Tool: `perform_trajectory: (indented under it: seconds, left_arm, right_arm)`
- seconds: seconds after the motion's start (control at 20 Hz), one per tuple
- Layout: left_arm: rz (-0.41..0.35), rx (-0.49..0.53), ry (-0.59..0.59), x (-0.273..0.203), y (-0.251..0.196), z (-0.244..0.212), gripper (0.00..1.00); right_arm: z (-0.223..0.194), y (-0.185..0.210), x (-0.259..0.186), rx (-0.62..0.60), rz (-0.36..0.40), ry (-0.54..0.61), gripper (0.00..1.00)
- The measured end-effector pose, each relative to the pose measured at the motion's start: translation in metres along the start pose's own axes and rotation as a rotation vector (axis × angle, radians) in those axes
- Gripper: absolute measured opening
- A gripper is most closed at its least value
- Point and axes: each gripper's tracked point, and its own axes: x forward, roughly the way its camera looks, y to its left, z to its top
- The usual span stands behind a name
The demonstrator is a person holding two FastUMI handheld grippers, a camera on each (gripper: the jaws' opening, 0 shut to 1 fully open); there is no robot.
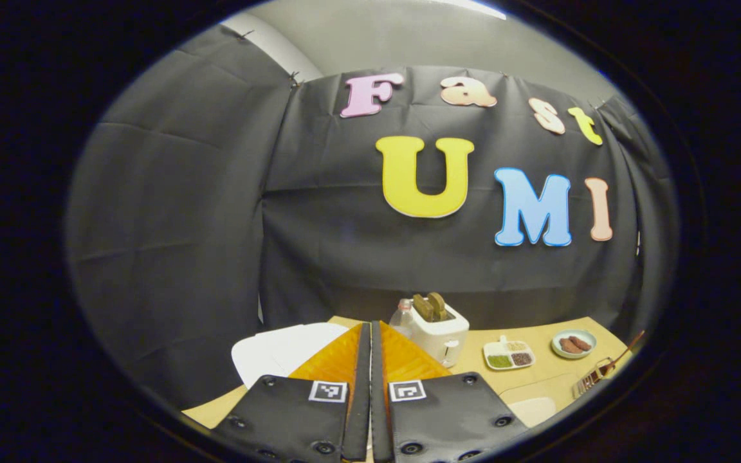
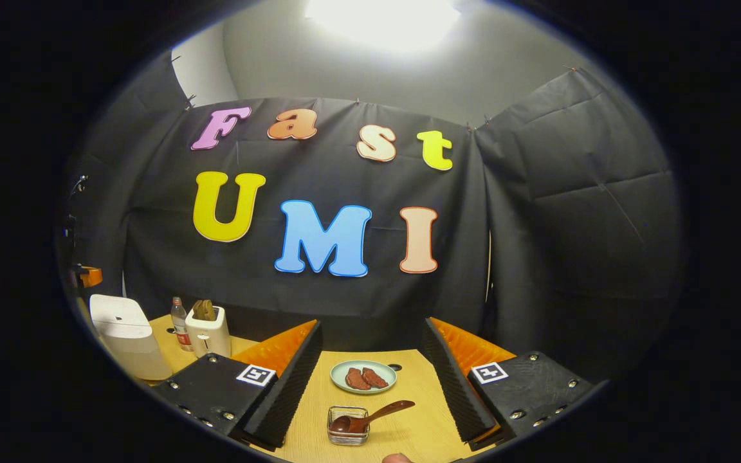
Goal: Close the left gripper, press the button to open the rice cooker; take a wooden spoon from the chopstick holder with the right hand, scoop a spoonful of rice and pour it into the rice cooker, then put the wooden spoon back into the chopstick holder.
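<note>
My left gripper (image 1: 370,360) pressed closed and empty, my right gripper (image 2: 370,373) spread wide, empty, wooden spoon (image 2: 370,417) in chopstick holder (image 2: 348,432) ahead, rice cooker (image 2: 127,344) far left.

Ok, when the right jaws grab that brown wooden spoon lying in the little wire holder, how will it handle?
The brown wooden spoon looks rigid and probably light. Its handle slants out over the small wire holder, so it may pivot when nudged. The holder looks light too and might slide on the wooden table.

A wooden table (image 2: 402,431) is carrying a white rice cooker (image 2: 127,344) at lower left, beside it a bottle (image 2: 179,323) and toaster (image 2: 208,330); a plate (image 2: 363,376) is sitting centre, a holder (image 2: 348,426) with a spoon (image 2: 370,417) below it. A divided tray (image 1: 509,354) is lying at lower right in the left gripper view.
</note>
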Motion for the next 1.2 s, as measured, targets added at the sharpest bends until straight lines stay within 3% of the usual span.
perform_trajectory:
  seconds: [0.65,1.2]
  left_arm:
    - [0.015,-0.018,0.179,0.033,0.015,-0.103,0.1]
    - [0.043,0.015,0.164,0.039,0.015,-0.088,0.09]
  right_arm:
    - [-0.018,0.007,-0.011,-0.035,-0.024,0.062,0.95]
    - [-0.011,-0.004,-0.003,-0.048,-0.002,0.038,0.95]
